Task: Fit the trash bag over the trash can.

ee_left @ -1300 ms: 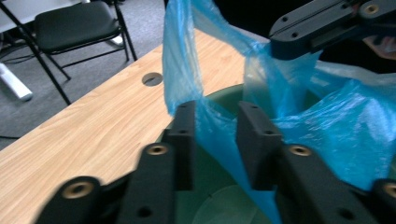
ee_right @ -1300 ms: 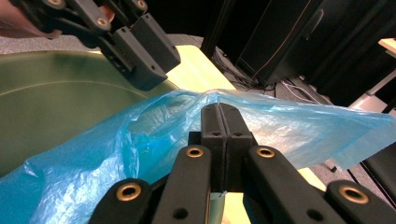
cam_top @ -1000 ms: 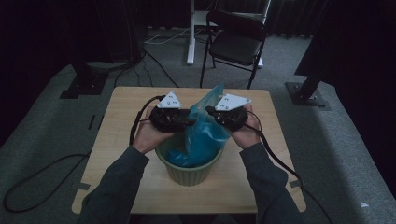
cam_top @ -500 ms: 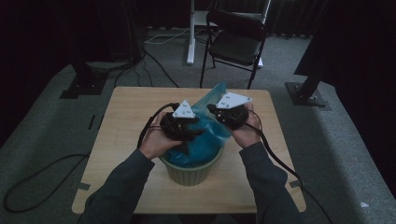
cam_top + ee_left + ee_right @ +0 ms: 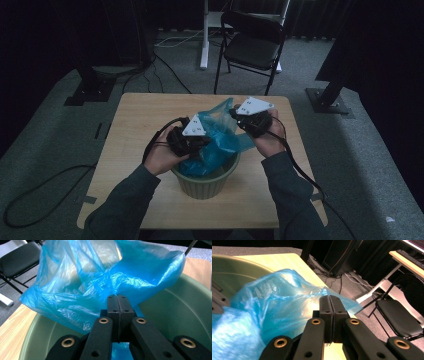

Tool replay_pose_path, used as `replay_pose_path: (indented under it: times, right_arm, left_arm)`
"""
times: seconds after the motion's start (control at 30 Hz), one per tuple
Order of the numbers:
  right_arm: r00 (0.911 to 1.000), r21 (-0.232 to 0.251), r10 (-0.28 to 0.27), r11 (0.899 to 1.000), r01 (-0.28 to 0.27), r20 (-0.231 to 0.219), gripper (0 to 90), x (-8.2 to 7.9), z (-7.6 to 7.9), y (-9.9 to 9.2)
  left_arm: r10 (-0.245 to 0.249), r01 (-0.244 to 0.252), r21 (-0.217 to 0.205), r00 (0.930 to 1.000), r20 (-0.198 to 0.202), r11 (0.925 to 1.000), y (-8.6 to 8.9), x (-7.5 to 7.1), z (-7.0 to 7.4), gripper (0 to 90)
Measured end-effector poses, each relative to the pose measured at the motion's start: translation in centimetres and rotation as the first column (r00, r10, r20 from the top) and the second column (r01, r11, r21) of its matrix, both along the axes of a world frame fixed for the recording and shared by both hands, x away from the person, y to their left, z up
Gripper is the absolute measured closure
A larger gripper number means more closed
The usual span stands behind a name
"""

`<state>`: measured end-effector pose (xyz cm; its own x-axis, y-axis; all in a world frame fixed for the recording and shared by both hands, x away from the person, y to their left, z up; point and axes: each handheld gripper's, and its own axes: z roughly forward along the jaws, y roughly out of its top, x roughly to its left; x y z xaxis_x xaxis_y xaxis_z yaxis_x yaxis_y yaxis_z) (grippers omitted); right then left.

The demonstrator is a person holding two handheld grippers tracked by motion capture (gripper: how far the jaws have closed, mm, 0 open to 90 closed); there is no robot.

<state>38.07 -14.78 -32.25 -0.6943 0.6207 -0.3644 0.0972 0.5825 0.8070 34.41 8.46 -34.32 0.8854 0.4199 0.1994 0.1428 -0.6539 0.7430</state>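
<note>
Both grippers work a thin crinkled blue plastic bag (image 5: pixel 220 142) that sits partly inside a round pale-green plastic bin (image 5: pixel 206 182) near the front edge of the light wooden table (image 5: pixel 130 120). Much of the film stands above the rim, bunched between the two hands.

Left gripper (image 5: pixel 117 298): jaws pressed together, blue film pinched at their tips, just inside the bin wall in the left gripper view. These jaws have just been closing, with bag film between them. Right gripper (image 5: pixel 329 300): jaws likewise pressed together on an edge of the bag, out past the bin rim on the far right side.

Risks, as I judge them:
- The film is thin; if the hands pull apart too hard, it may tear at either pinch.
- Each pinch appears to take only a little film, so an edge could slip free under tension.
- The left grip may have caught more than one layer, which would keep the mouth from opening.
- A lifting pull could haul the bag out of the bin, or tip the light bin.

Versus the earliest high view: the left gripper, then level with the right one at the bag's upper left, now sits lower and closer to the bin mouth. The right gripper and bin are much as before.
</note>
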Motion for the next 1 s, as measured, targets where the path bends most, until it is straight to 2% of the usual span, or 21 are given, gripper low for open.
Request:
replay_pose_path:
  times: [0.23,0.4,0.6,0.7,0.8,0.93,1.0]
  right_arm:
    - [0.9988,0.033,0.047,0.998,-0.047,-0.016,76.0,-0.3,-0.1,0.3]
    - [0.9972,0.055,0.073,0.996,-0.072,-0.015,71.2,-0.6,0.0,0.6]
    - [0.9879,0.090,0.107,0.991,-0.097,-0.112,64.1,0.4,-0.6,1.1]
    - [0.9865,0.055,0.086,0.995,-0.078,-0.140,59.8,0.9,-1.2,2.2]
    - [0.9876,0.019,0.059,0.998,-0.056,-0.146,57.7,1.4,-1.7,3.3]
    - [0.9850,-0.010,0.019,1.000,-0.021,-0.171,58.4,2.2,-2.3,4.2]
    - [0.9803,-0.015,0.009,1.000,-0.012,-0.197,61.7,2.6,-2.7,4.3]
  left_arm:
    - [0.011,-0.010,-0.005,0.9999,0.011,0.9999,0.4,0.0,-0.2,89.6]
    - [0.008,-0.008,0.005,0.9998,0.017,1.0000,0.1,0.0,-0.3,89.6]
    - [0.002,-0.002,0.008,0.9997,0.024,1.0000,-0.2,-0.1,-0.3,89.6]
    - [0.000,0.000,0.015,0.9995,0.030,0.9999,-0.4,-0.2,-0.3,89.6]
    - [-0.001,0.000,0.018,0.9993,0.037,0.9998,-0.5,-0.2,-0.3,89.6]
    - [0.002,-0.002,0.013,0.9991,0.044,0.9999,-0.3,-0.4,-0.2,89.6]
    - [0.005,-0.006,0.011,0.9989,0.046,0.9999,-0.2,-0.4,-0.1,89.6]
